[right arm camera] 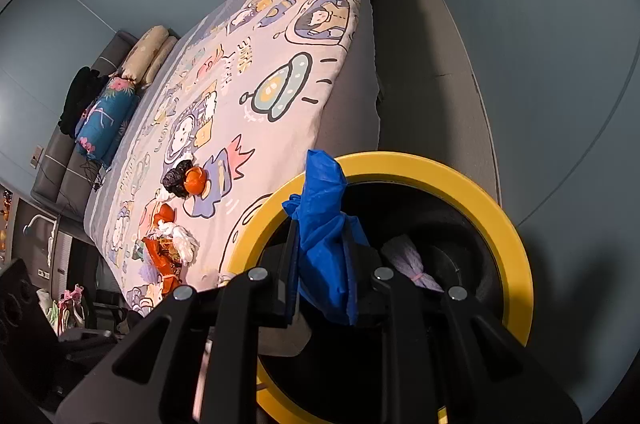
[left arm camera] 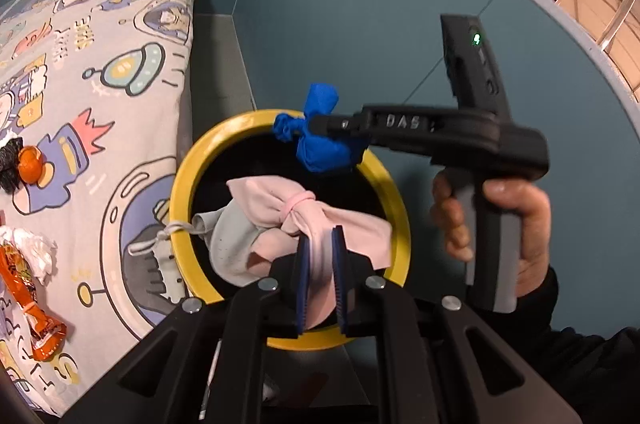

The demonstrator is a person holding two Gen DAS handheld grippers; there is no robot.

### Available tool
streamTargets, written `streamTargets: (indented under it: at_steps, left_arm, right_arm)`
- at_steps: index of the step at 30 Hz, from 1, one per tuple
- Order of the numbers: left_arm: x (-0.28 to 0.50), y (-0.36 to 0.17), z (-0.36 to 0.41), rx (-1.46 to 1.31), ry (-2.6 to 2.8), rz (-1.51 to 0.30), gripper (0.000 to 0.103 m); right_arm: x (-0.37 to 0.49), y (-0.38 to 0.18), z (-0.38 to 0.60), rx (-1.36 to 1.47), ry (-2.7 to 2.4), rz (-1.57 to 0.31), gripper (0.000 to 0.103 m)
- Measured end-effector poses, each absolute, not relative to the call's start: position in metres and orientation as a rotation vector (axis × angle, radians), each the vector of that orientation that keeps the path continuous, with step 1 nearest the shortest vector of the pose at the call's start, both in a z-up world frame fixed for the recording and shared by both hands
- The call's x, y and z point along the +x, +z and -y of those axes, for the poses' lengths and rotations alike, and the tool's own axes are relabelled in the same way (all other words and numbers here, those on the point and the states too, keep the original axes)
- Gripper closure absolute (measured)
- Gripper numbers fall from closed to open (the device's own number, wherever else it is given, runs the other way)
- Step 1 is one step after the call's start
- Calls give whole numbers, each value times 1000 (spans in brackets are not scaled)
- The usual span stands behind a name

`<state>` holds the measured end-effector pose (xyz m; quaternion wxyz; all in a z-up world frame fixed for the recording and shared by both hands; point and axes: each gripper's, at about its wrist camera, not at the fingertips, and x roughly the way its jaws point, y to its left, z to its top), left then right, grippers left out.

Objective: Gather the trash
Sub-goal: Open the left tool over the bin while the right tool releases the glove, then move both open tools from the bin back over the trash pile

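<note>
Blue-grey walls enclose a bed [right arm camera: 256, 92] covered with a pale cartoon spaceship sheet, and grey flooring runs along its side. Against a dark padded headboard [right arm camera: 60, 160] lie three pillows: two beige ones [right arm camera: 150, 54] and one teal flowered one [right arm camera: 106, 122].

Beside the bed stands a single round bin [left arm camera: 188, 184] with a thick yellow rim and black interior. Two knotted bundles hang over its mouth. The left gripper [left arm camera: 320, 276] is clamped on a pink cloth bundle [left arm camera: 296, 212], tied at the waist with a pink band, with a greyish-white drawstring pouch [left arm camera: 228, 244] draped beneath it over the near rim. The right gripper [right arm camera: 320, 264] is closed around a crumpled blue plastic bag [right arm camera: 324, 224], held just above the far rim; in the left wrist view the right hand [left arm camera: 496, 224] grips its handle.

On the sheet, well apart from the bin, more litter lies: one orange fruit peel [right arm camera: 196, 180] touching a black crumpled bag [right arm camera: 176, 178], an orange snack wrapper [left arm camera: 36, 308], and a wad of white tissue [left arm camera: 34, 248] touching the wrapper's upper end.
</note>
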<state>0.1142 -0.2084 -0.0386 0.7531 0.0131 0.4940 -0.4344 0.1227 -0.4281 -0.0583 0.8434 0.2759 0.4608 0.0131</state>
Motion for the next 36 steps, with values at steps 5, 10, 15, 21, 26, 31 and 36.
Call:
streamTargets:
  at_steps: [5, 10, 15, 21, 26, 31, 36]
  left_arm:
    - [113, -42, 207, 36, -954, -1072, 74]
    - [113, -36, 200, 15, -940, -1047, 52]
    - [118, -32, 184, 5, -889, -1024, 39]
    - [127, -22, 160, -5, -807, -983, 32]
    - [133, -17, 135, -19, -746, -959, 31]
    - [138, -13, 109, -29, -672, -940, 29]
    - [145, -9, 77, -50, -593, -936, 27]
  right_arm:
    - [123, -62, 431, 597, 23, -981, 81]
    - [122, -62, 437, 615, 9, -969, 71]
    - [120, -56, 440, 619, 13, -951, 66]
    - [122, -50, 432, 611, 59, -936, 63]
    - [125, -40, 417, 584, 98, -926, 62]
    - [133, -30, 395, 537, 140, -927, 61]
    - [145, -23, 369, 493, 186, -934, 59]
